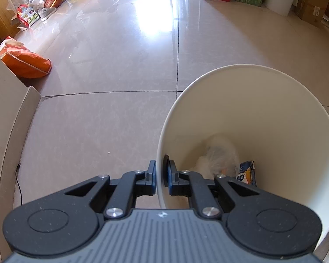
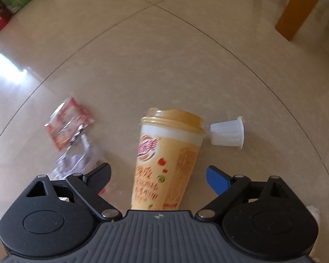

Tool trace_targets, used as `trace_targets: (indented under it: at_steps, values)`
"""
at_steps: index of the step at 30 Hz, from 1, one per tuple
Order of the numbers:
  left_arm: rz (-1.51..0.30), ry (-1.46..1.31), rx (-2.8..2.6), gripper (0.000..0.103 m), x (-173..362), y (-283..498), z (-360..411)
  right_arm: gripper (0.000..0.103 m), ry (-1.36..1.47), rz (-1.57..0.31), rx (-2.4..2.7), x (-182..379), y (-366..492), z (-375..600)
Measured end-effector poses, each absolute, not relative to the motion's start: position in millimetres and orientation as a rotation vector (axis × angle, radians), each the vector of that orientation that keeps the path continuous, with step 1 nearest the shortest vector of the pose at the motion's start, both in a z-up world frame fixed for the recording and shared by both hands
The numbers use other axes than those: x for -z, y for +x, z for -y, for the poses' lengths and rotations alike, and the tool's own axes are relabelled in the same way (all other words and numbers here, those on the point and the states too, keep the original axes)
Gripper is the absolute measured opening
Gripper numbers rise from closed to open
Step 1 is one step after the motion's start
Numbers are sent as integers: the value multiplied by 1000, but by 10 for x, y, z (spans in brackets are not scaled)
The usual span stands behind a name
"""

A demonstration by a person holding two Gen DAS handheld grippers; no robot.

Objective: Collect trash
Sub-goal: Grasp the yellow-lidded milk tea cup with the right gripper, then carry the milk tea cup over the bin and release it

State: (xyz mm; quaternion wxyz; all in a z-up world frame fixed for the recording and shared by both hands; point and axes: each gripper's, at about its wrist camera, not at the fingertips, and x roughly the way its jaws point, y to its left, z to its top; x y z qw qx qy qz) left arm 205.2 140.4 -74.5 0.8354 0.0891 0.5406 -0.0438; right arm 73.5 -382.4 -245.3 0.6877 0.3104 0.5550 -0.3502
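One lidded paper cup point(image 2: 166, 162) lies on the floor point(image 2: 164, 65) between the right gripper point(image 2: 158, 175)'s wide, empty jaws; likely light, crushable, best taken mid-body. Left gripper point(image 1: 161, 175) clamps the white bin point(image 1: 252, 109)'s rim.

Both grippers, left gripper point(image 1: 160, 175) and right gripper point(image 2: 159, 178), same build: speckled matte-black linkage arms with round hubs, silver pivot screws, grey ribbed housing with small white logo, blue pads on fingers point(image 2: 217, 178).
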Motion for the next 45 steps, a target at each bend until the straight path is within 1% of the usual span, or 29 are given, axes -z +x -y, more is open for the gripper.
trace_targets:
  at_steps: [5, 9, 11, 13, 14, 23, 32, 45]
  values:
    - [-1142, 196, 92, 9, 748, 2043, -1380, 94, 712, -1246, 808, 2638, 784, 3890]
    - [-1140, 203, 92, 9, 745, 2041, -1374, 88, 718, -1261, 824, 2705, 800, 3929]
    - [-1140, 202, 92, 9, 744, 2040, -1377, 86, 708, -1262, 824, 2741, 812, 3935]
    - [-1139, 202, 92, 9, 744, 2039, -1379, 80, 687, -1276, 813, 2767, 827, 3932]
    - [-1139, 202, 92, 9, 743, 2039, -1379, 78, 679, -1281, 806, 2762, 827, 3927]
    - [-1136, 209, 88, 9, 734, 2044, -1367, 78, 624, -1305, 761, 2591, 840, 3885]
    - [-1130, 221, 93, 9, 733, 2034, -1363, 78, 426, -1372, 609, 2005, 928, 3575]
    - [-1139, 196, 100, 9, 729, 2063, -1416, 78, 226, -1366, 192, 588, 1062, 2614]
